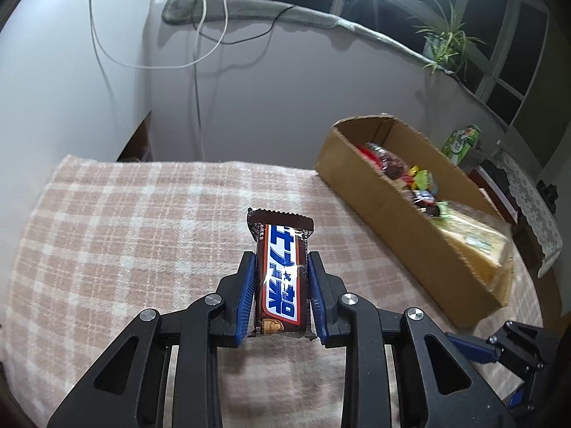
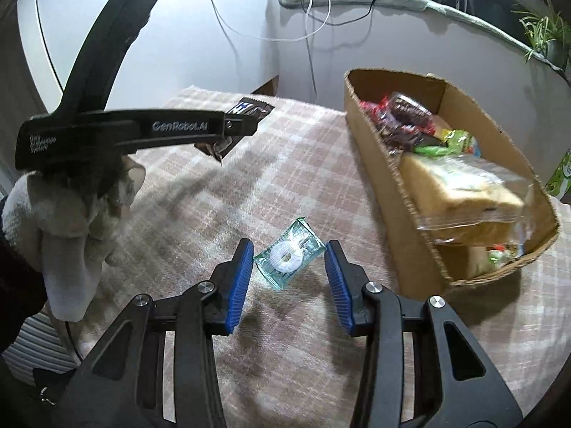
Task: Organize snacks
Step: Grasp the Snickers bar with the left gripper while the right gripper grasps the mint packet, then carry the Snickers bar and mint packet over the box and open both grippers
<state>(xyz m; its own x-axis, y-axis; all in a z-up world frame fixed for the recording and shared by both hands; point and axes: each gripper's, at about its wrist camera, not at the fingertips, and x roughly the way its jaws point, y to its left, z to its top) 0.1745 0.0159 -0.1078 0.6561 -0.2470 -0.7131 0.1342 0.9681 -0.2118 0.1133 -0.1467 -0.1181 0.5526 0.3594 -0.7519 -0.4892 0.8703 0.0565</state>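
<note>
Brown chocolate bar (image 1: 282, 278) clamped in left claw (image 1: 282, 267), mint packet (image 2: 289, 254) between right claw (image 2: 289, 260) pads

Left gripper (image 1: 282, 267) and right gripper (image 2: 289, 260): black linkage arms showing silver screws, fingers wearing ribbed blue pads (image 2: 238, 281); side bearing white "GenRobot.AI" lettering; holding hand (image 2: 67, 210) wearing a white glove.

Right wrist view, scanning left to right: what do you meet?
Gloved hand holding the left gripper → chocolate bar in that gripper → clear mint packet between the right gripper's open fingers → cardboard box of snacks → potted plant.
</note>
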